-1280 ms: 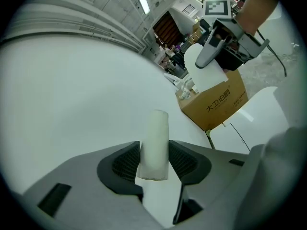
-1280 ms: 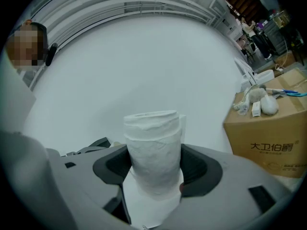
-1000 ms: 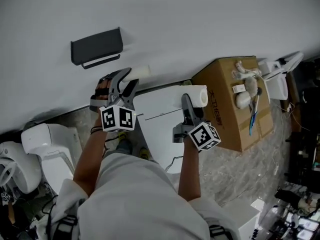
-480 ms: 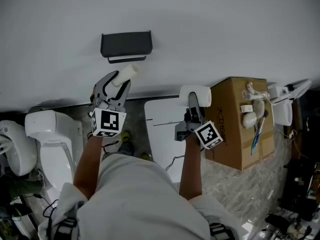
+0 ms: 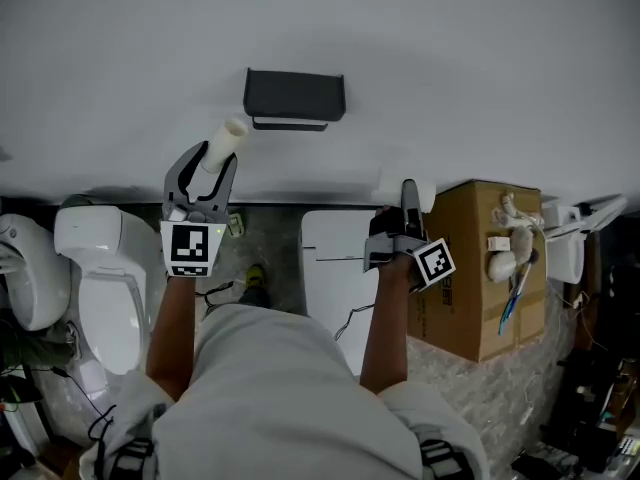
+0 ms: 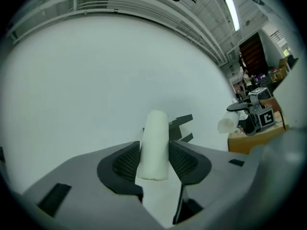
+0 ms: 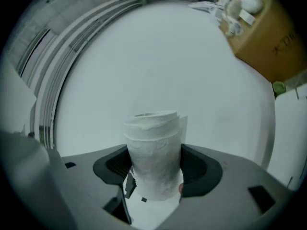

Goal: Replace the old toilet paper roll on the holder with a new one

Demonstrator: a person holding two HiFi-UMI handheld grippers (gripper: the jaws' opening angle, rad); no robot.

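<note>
At left gripper (image 5: 210,160): jaws pinched thin white old-roll tube (image 6: 156,138); likely light, crushable.
At right gripper (image 5: 408,196): jaws stood wide, clamping plump white toilet paper roll (image 7: 154,147) across its sides; probably squashy.

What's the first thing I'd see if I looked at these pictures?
Probably the two grippers held up toward the white wall. The left gripper has its jaws clamped on a thin white tube, and the right gripper has its jaws clamped on a toilet paper roll. Above and between them a black holder sticks out of the wall, looking bare, and a white toilet sits lower left.
</note>
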